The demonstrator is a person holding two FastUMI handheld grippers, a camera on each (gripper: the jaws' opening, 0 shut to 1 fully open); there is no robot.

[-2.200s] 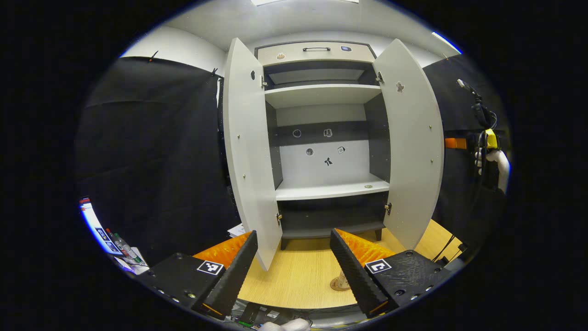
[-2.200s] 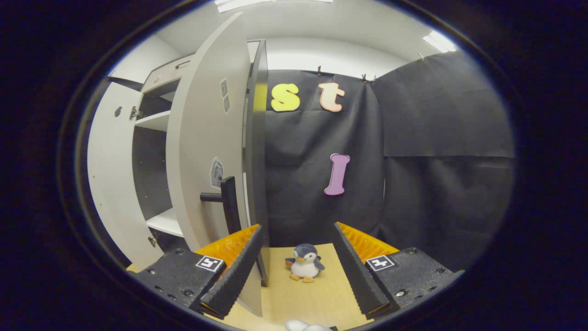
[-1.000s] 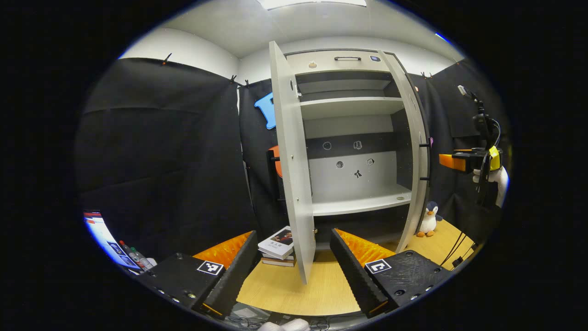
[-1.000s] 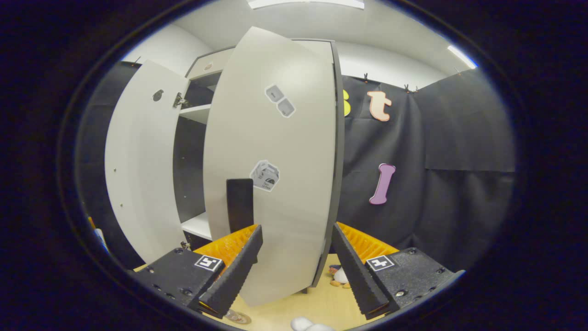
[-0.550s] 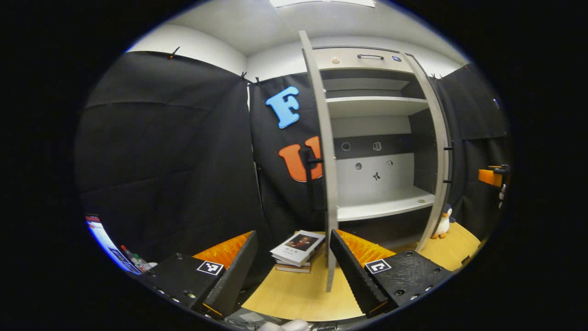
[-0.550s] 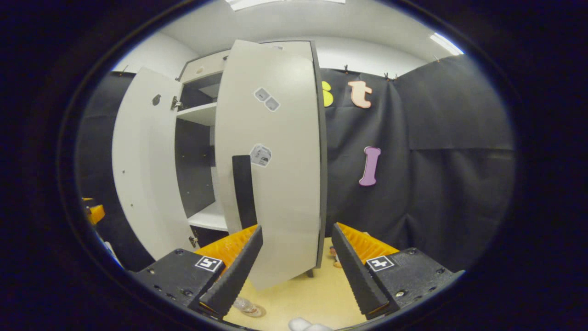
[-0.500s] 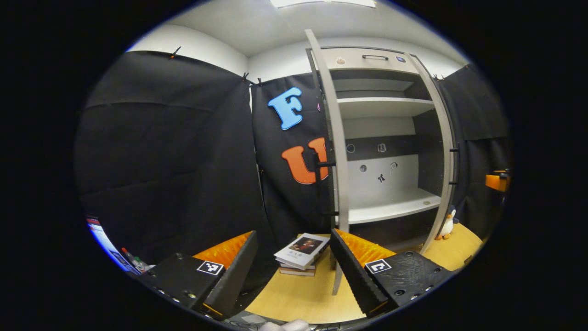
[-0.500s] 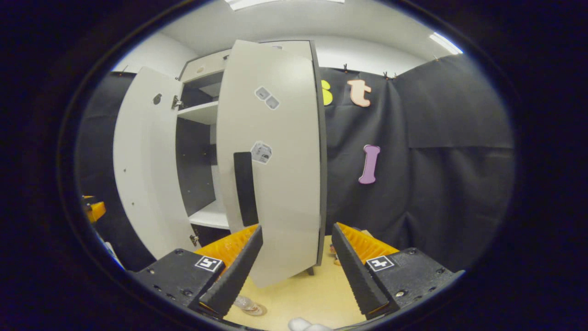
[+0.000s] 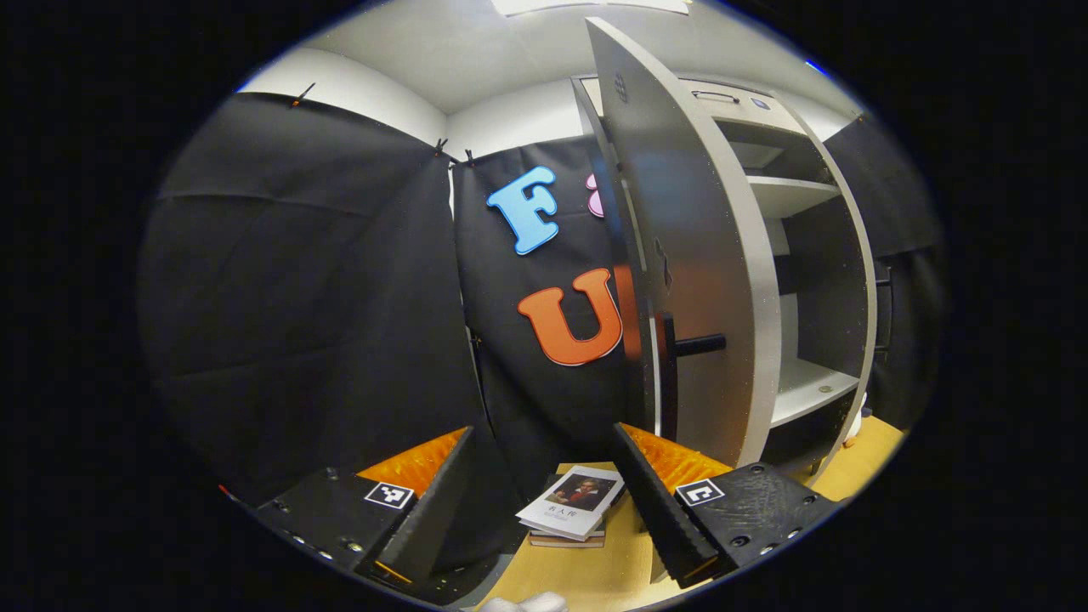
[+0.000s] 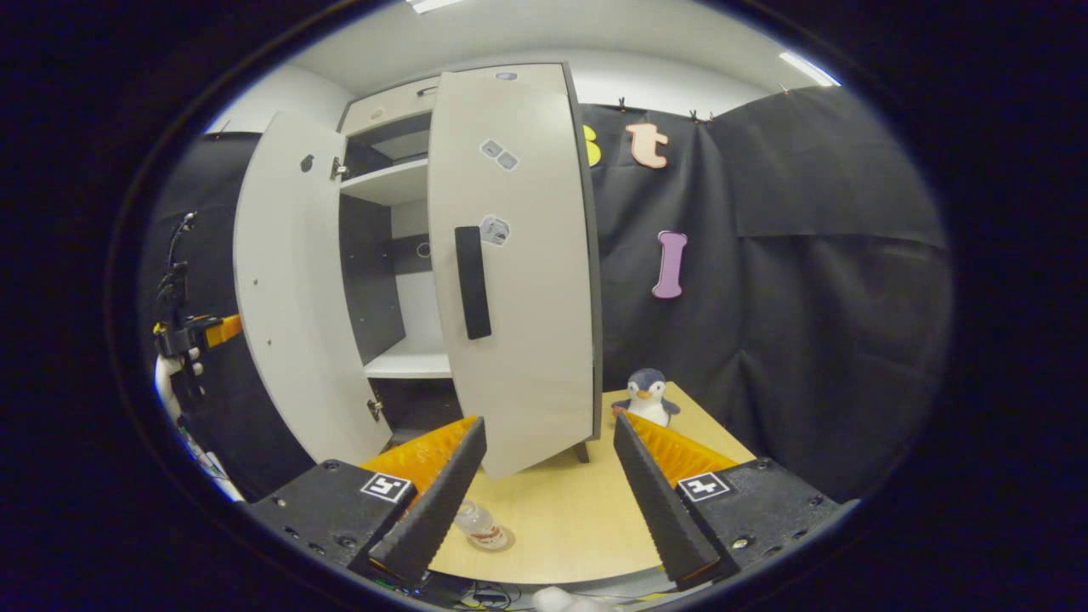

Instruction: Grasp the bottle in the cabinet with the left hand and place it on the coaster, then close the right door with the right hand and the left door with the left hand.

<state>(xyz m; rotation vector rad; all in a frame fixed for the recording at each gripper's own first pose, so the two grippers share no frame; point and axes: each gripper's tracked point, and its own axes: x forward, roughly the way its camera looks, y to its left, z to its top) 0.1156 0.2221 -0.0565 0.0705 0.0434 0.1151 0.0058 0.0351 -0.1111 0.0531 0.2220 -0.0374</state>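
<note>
In the left gripper view, the left gripper [image 9: 540, 497] is spread wide with nothing between its fingers. The cabinet's left door [image 9: 693, 255] stands ajar just ahead of it, outer face and dark handle [image 9: 680, 374] turned toward the camera. A stack of books [image 9: 571, 508] lies on the wooden table [image 9: 595, 574] at the foot of that door.

In the right gripper view, the right gripper [image 10: 548, 484] is also wide and empty. The cabinet's right door [image 10: 514, 263] is nearly closed, apart from the fingers. The bottle [image 10: 478, 523] stands on what seems to be the coaster [image 10: 497, 540], in front of the cabinet. A penguin toy [image 10: 648, 395] sits right of the cabinet.
</note>
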